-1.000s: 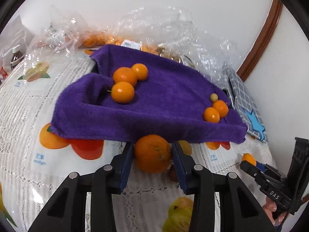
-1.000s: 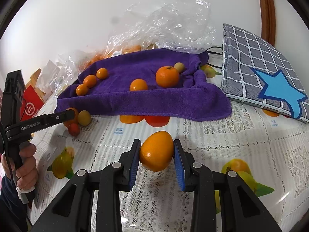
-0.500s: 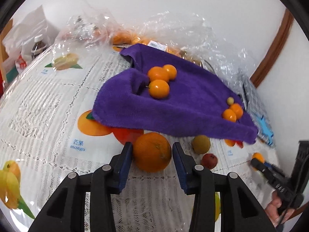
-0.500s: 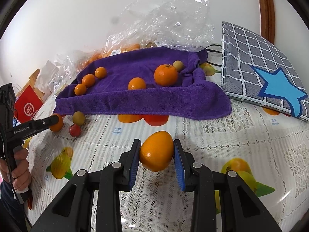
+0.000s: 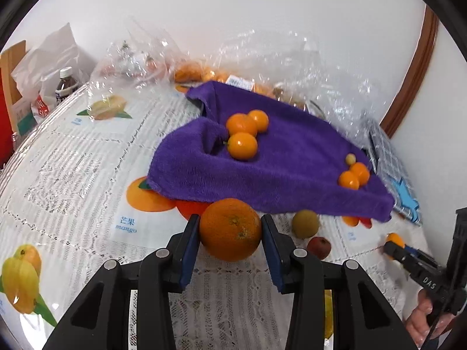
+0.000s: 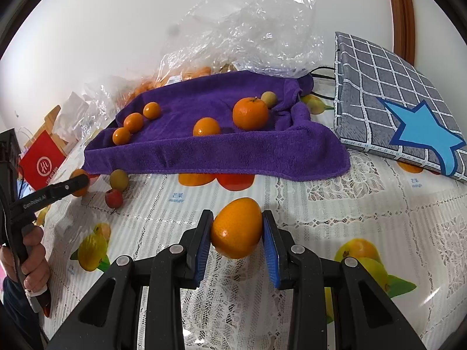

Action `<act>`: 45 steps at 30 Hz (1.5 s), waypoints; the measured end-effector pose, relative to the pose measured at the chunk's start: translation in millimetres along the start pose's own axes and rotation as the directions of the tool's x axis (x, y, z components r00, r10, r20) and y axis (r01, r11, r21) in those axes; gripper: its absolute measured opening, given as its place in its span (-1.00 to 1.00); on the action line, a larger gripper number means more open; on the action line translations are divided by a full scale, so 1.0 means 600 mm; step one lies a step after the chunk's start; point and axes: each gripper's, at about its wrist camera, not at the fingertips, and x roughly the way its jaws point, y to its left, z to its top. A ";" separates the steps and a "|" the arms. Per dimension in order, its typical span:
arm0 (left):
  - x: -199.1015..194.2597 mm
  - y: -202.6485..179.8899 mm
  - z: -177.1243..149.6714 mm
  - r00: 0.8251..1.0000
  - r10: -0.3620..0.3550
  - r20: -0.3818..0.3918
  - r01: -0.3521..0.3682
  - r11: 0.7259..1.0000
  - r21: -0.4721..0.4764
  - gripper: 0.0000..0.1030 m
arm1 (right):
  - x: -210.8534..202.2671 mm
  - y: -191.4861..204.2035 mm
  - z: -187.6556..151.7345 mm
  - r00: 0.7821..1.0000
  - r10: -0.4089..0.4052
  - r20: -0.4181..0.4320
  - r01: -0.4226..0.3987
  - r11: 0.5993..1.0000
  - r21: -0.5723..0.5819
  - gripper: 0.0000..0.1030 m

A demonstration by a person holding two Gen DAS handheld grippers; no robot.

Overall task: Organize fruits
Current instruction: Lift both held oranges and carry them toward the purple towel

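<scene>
Left gripper [image 5: 230, 229]: clenched on a large round orange [image 5: 230, 229], blue pads pressed to both its sides, held just in front of the near edge of the purple towel [image 5: 280, 175]

Right gripper [image 6: 236, 229]: clenched on a smooth oval orange fruit [image 6: 236, 229], held above the surface [image 6: 364, 218] in front of the towel's near hem

Purple towel: spread on the surface, edges rumpled and raised at the corners. Contents, right wrist view: three small oranges [image 6: 132, 122] in a row at the left end; one small orange [image 6: 206, 127] near the middle; one larger stemmed orange [image 6: 250, 113] to its right; a small yellow-green fruit [image 6: 268, 99] touching it behind

Loose fruit on the surface: a yellow-green round fruit [image 5: 305, 223] and a small red fruit [image 5: 318, 247], close together just off the towel's edge, beside the left gripper

Surface: white lace cloth printed with fruit pictures

Clear plastic bags [image 6: 248, 38]: crumpled against the wall behind the towel; further oranges visible inside, count cannot be told

Grey checked cushion [image 6: 388, 99] with a blue star: right of the towel, lying flat

Red paper bag [image 6: 41, 164] and a dark bottle [image 5: 64, 86]: at the far left edge
</scene>
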 end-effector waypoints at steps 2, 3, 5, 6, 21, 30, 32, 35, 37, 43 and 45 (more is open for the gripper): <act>-0.005 -0.001 -0.001 1.000 -0.005 0.015 0.005 1.000 0.003 -0.24 | -0.002 0.001 0.000 1.000 -0.007 0.006 0.007 1.000 -0.002 -0.35; -0.006 -0.003 0.000 1.000 -0.007 0.019 0.007 1.000 0.005 -0.24 | -0.003 0.002 -0.001 1.000 -0.008 0.009 0.008 1.000 -0.005 -0.35; -0.011 -0.004 0.000 0.999 -0.011 0.034 0.011 1.000 0.010 -0.24 | -0.005 0.005 -0.001 1.000 -0.005 0.012 0.006 1.000 -0.014 -0.35; -0.013 -0.005 0.000 0.999 -0.013 0.041 0.013 1.000 0.011 -0.24 | -0.006 0.007 -0.002 1.000 -0.002 0.012 0.002 1.000 -0.020 -0.35; -0.026 -0.008 0.000 0.996 -0.024 0.085 0.023 1.000 0.014 -0.24 | -0.020 0.020 -0.004 0.997 0.054 0.050 -0.051 0.997 -0.056 -0.35; -0.033 -0.005 0.001 0.994 -0.019 0.107 0.018 1.000 0.004 -0.24 | -0.026 0.008 -0.001 0.993 0.103 0.059 -0.102 0.995 -0.020 -0.35; -0.034 -0.004 0.000 0.994 -0.019 0.111 0.019 1.000 0.000 -0.24 | -0.025 0.003 0.002 0.991 0.118 0.054 -0.118 0.993 -0.003 -0.35; -0.032 -0.001 0.002 0.994 -0.016 0.106 0.017 1.000 -0.009 -0.24 | -0.028 -0.002 0.013 0.991 0.115 0.064 -0.116 0.993 0.005 -0.35; -0.033 0.001 0.001 0.994 -0.015 0.105 0.017 1.000 -0.018 -0.24 | -0.033 -0.002 0.027 0.992 0.098 0.077 -0.098 0.995 -0.006 -0.35; -0.038 0.012 0.003 0.993 -0.008 0.116 0.014 0.999 -0.051 -0.24 | -0.044 -0.009 0.086 0.991 0.047 0.127 -0.044 0.999 -0.027 -0.35; -0.038 0.014 0.004 0.993 -0.003 0.119 0.010 0.998 -0.060 -0.24 | -0.040 -0.017 0.104 0.989 0.039 0.144 -0.035 0.999 -0.029 -0.35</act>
